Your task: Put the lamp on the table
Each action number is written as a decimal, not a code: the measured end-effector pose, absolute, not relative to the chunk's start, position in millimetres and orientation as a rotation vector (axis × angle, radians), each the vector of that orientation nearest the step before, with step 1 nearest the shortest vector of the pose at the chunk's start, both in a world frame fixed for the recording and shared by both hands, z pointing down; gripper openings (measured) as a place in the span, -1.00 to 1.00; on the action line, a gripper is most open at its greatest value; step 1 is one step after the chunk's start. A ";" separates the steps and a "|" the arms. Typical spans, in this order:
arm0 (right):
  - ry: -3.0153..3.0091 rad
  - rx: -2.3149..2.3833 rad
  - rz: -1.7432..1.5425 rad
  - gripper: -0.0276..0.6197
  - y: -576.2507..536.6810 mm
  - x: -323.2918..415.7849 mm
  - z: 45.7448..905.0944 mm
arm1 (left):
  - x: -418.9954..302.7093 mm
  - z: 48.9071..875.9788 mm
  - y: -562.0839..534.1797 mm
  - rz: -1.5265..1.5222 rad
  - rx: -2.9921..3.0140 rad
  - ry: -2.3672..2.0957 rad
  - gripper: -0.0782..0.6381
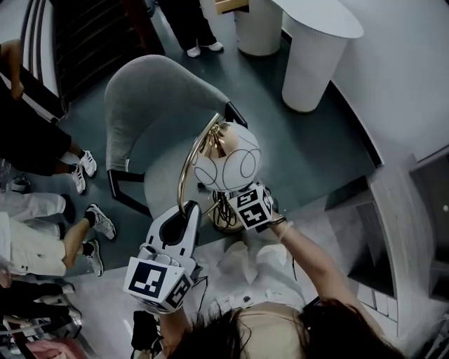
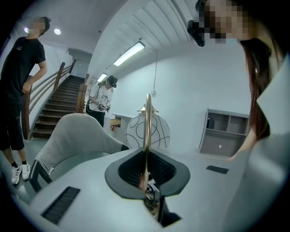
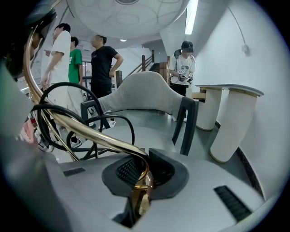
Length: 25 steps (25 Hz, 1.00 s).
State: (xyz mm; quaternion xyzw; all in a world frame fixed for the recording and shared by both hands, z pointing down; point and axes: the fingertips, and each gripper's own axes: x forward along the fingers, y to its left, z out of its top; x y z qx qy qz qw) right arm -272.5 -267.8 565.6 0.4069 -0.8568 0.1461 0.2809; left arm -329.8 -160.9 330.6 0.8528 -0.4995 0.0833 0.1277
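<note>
This looks like a lounge or lobby hall. A staircase (image 2: 56,106), ceiling strip lights (image 2: 129,53), a grey armchair (image 1: 151,98) and a white desk (image 1: 330,21) furnish it; onlookers (image 3: 103,63) stand around.

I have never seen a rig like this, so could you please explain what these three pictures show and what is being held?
There is no robot arm here. A person holds a two-jaw gripper in each hand. One picture comes from a camera on the person's head, looking steeply down. The other two come from cameras that ride on the grippers and look along their jaws.

The left gripper and the right gripper are both closed on the curved brass frame of a lamp, which has a white globe shade marked with dark lines. The lamp is over a grey chair; whether its base rests on the seat I cannot tell. The white table stands further off, by the wall. Bystanders stand at the left edge.
</note>
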 end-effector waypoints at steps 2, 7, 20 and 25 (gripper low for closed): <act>-2.294 1.094 0.390 -0.79 -266.4 -271.5 563.1 | -329.8 328.3 -160.1 0.237 2.485 -1.447 -0.71; -2.288 1.111 0.390 -0.79 -263.6 -270.6 553.0 | -330.3 320.1 -156.9 0.229 2.502 -1.421 -0.71; -2.280 1.181 0.433 -0.79 -258.7 -189.2 550.6 | -248.8 314.1 -154.8 0.236 2.582 -1.344 -0.71; -2.272 1.218 0.443 -0.79 -257.6 -161.1 546.8 | -223.1 312.1 -154.0 0.246 2.612 -1.301 -0.72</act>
